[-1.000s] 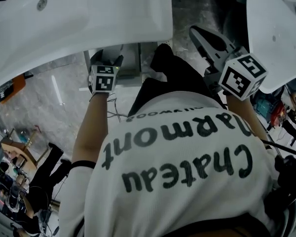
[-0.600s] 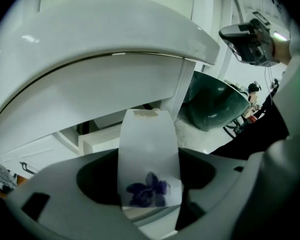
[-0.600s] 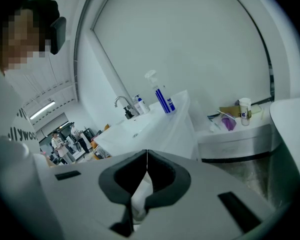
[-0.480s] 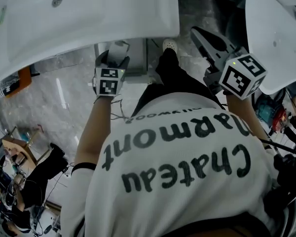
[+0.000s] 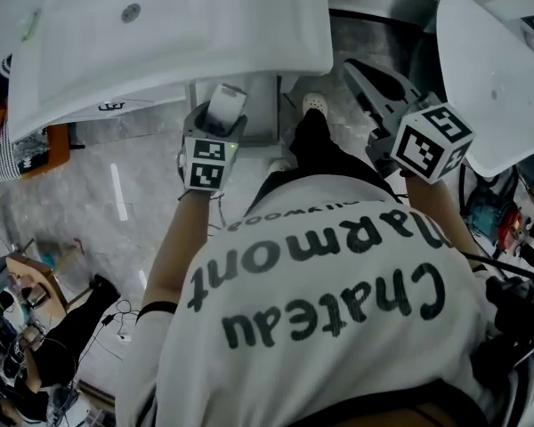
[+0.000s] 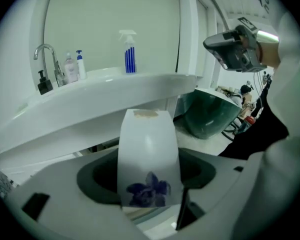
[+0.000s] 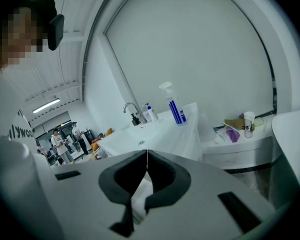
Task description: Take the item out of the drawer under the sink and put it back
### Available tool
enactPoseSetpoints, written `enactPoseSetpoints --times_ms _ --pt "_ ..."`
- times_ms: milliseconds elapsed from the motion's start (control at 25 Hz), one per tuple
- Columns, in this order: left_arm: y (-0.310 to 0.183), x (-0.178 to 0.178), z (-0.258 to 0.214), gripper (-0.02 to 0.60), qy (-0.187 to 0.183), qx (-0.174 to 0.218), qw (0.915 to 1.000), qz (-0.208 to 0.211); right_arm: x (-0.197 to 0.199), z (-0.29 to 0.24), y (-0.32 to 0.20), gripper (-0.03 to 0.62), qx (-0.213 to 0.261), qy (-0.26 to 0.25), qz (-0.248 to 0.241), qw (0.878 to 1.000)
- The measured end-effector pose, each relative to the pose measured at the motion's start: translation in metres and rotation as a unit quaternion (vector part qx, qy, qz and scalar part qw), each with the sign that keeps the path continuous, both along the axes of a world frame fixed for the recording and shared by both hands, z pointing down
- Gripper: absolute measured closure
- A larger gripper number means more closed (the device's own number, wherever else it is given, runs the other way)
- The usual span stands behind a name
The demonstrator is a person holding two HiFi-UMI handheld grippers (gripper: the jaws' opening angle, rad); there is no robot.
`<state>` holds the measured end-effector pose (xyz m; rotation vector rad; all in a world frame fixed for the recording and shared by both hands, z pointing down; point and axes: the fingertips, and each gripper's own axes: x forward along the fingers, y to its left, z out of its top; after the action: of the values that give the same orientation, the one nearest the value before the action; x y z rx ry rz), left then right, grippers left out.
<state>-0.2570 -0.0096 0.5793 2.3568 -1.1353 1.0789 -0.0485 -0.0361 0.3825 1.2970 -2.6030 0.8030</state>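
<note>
In a bathroom, a white sink (image 5: 160,34) sits just above the left gripper (image 6: 149,186). Its jaws squeeze an upright white flower item (image 6: 147,144). The right gripper (image 7: 146,158), farther off, has its jaws closed with nothing in them.

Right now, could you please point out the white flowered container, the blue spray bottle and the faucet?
white flowered container (image 6: 147,151): left gripper view, middle wall
blue spray bottle (image 6: 130,59): left gripper view, striped body
faucet (image 6: 45,45): left gripper view, arch top
</note>
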Motion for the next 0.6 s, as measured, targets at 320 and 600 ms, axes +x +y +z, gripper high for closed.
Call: enactPoseSetpoints --times_ms 320,600 --pt "0.012 -0.004 -0.052 0.250 0.036 0.057 0.9977 0.000 -0.023 -0.024 0.030 0.582 0.028 0.003 0.003 1.000" --pt "0.012 -0.001 -0.106 0.250 0.074 0.110 0.9909 -0.025 -0.021 -0.043 0.056 0.582 0.055 0.000 0.003 0.999"
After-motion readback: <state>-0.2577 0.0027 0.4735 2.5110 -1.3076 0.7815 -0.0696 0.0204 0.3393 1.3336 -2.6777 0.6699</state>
